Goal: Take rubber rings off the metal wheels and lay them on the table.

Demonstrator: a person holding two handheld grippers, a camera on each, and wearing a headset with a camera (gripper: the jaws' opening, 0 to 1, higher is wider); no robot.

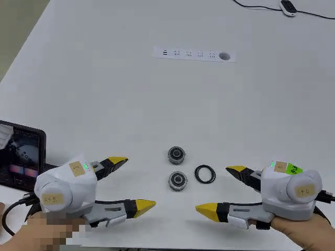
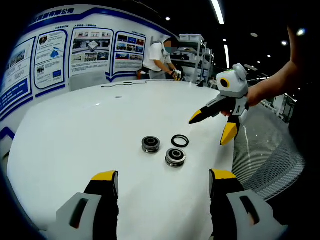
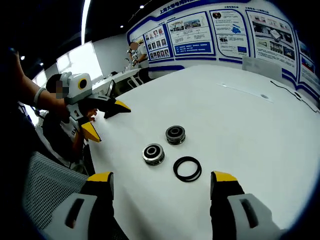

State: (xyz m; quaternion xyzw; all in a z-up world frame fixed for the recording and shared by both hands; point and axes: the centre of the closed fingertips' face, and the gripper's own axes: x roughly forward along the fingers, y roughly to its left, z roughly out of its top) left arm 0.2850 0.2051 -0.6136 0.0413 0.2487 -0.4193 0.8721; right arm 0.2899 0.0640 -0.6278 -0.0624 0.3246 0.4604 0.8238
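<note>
Ring (image 1: 204, 174) lies flat on table (image 1: 104, 94), just right of near wheel (image 1: 178, 180), not touching it. Far wheel (image 1: 176, 154) sits just behind near wheel, small gap between. Both lie flat with dark rims; I can't tell if rubber sits on them. My left gripper (image 1: 138, 181) is spread wide and empty, left of wheels. My right gripper (image 1: 213, 188) is spread wide and empty, right of ring. Tips of both aim inward. Power strip (image 1: 193, 54) lies far back, tablet (image 1: 21, 154) at left edge.

Shiny metal wheels (image 1: 177, 154) and a matt black rubber ring (image 1: 204, 174) on a smooth white table (image 1: 104, 94).
</note>
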